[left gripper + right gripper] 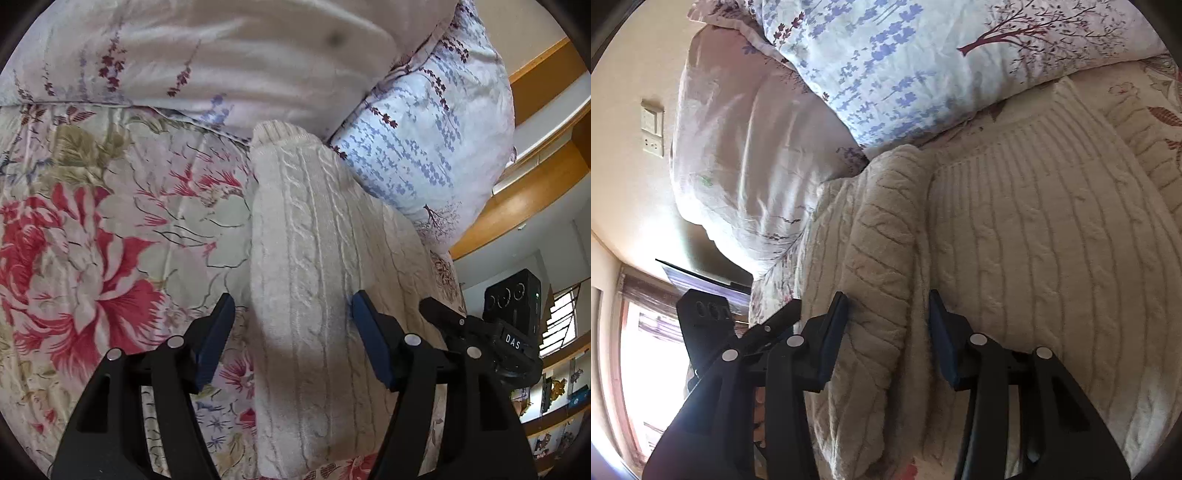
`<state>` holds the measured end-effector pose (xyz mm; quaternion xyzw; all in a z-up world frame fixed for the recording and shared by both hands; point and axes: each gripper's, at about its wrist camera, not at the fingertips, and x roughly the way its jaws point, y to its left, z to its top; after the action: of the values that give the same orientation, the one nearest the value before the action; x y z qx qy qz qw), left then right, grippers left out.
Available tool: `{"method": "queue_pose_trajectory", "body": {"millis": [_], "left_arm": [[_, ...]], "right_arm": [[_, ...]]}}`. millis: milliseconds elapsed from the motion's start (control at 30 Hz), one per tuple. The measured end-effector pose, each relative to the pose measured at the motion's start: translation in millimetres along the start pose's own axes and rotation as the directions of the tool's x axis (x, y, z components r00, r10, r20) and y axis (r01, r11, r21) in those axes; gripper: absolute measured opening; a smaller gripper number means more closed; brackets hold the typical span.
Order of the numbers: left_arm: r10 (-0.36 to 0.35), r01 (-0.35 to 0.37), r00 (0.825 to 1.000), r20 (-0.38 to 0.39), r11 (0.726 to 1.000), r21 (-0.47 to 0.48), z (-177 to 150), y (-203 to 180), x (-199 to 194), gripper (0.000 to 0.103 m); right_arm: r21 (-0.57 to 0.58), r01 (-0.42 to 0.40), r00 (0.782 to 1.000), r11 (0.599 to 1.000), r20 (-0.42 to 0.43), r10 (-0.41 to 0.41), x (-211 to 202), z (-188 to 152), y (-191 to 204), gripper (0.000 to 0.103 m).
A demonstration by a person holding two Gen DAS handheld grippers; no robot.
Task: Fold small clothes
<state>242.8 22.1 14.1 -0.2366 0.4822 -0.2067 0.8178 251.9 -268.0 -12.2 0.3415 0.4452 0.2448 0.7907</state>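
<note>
A cream cable-knit sweater (pixel 314 236) lies on a floral bedspread (pixel 110 229). In the left wrist view one sleeve runs away from me to its ribbed cuff (pixel 277 134). My left gripper (pixel 293 317) is open, its blue pads on either side of that sleeve. In the right wrist view the sweater body (pixel 1052 258) lies flat with a folded-over sleeve (pixel 882 251) at its left. My right gripper (pixel 888 317) is open, with its jaws on either side of this sleeve's inner edge.
Two pillows lie at the head of the bed: a pale one (pixel 221 55) and a blue-flowered one (pixel 436 122), both touching the sweater's far end. Wooden shelves (pixel 517 206) stand to the right. A wall switch (pixel 652 127) and a window (pixel 646 369) are to the left.
</note>
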Motion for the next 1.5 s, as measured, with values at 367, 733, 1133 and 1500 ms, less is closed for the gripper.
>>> {"method": "queue_pose_trajectory", "body": {"millis": [367,733,1133,1500], "left_arm": [[-0.073,0.072,0.997,-0.018,0.997,-0.041,0,-1,-1,0.079],[-0.17,0.17,0.985,-0.009,0.985,-0.018,-4,-21,-6,0.086],[-0.18,0.181,0.981,-0.072,0.983,0.015,-16,-42,22,0.085],[-0.203,0.206,0.971,-0.126,0.978,0.012,-18,-58,45,0.085]], "right_arm": [[-0.071,0.05,0.996,0.996,0.071,-0.045,9,4,15,0.018],[-0.238,0.382,0.902,0.893,0.309,-0.303,-75,10,28,0.017],[-0.111,0.426,0.861,0.898,0.354,-0.365,-116,6,-41,0.017],[0.047,0.289,0.911,0.956,0.293,-0.29,-137,7,-85,0.063]]}}
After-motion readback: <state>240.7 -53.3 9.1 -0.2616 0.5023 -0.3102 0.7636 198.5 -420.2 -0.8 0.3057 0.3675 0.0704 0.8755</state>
